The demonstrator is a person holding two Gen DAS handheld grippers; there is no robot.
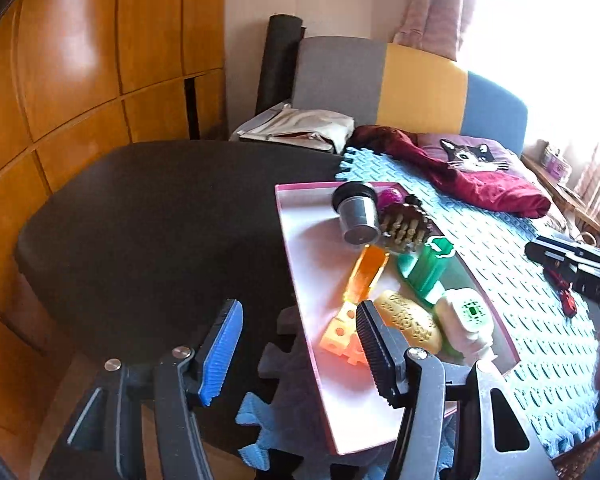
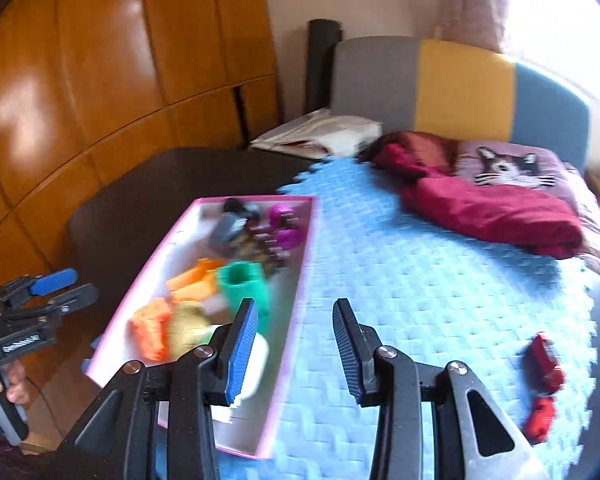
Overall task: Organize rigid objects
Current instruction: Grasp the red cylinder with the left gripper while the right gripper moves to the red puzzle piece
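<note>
A: Start wide. What's the room?

B: A bedroom: glossy wooden wardrobe (image 2: pixel 100 80), a bed with a grey, yellow and blue headboard (image 2: pixel 460 88), a cat cushion (image 2: pixel 508 168) and a crumpled maroon cloth (image 2: pixel 480 208). A pale blue foam puzzle mat (image 2: pixel 400 300) lies over the bed as the work surface, bumpy and probably a little springy

A: And the things to sort?

B: Most sit in a pink-rimmed white tray (image 1: pixel 324 280) at the mat's left edge. Two small red toys (image 2: pixel 544 364) lie loose on the mat, well right of it

A: How would they handle?

B: Hard, light plastic, I'd guess; likely to skid on the foam. Take one across its narrow sides

A: The tools?

B: The left gripper (image 1: pixel 300 348) is released with nothing in it, hovering by the tray's near corner. The right gripper (image 2: pixel 296 348) is likewise spread and empty, over the mat beside the tray
</note>
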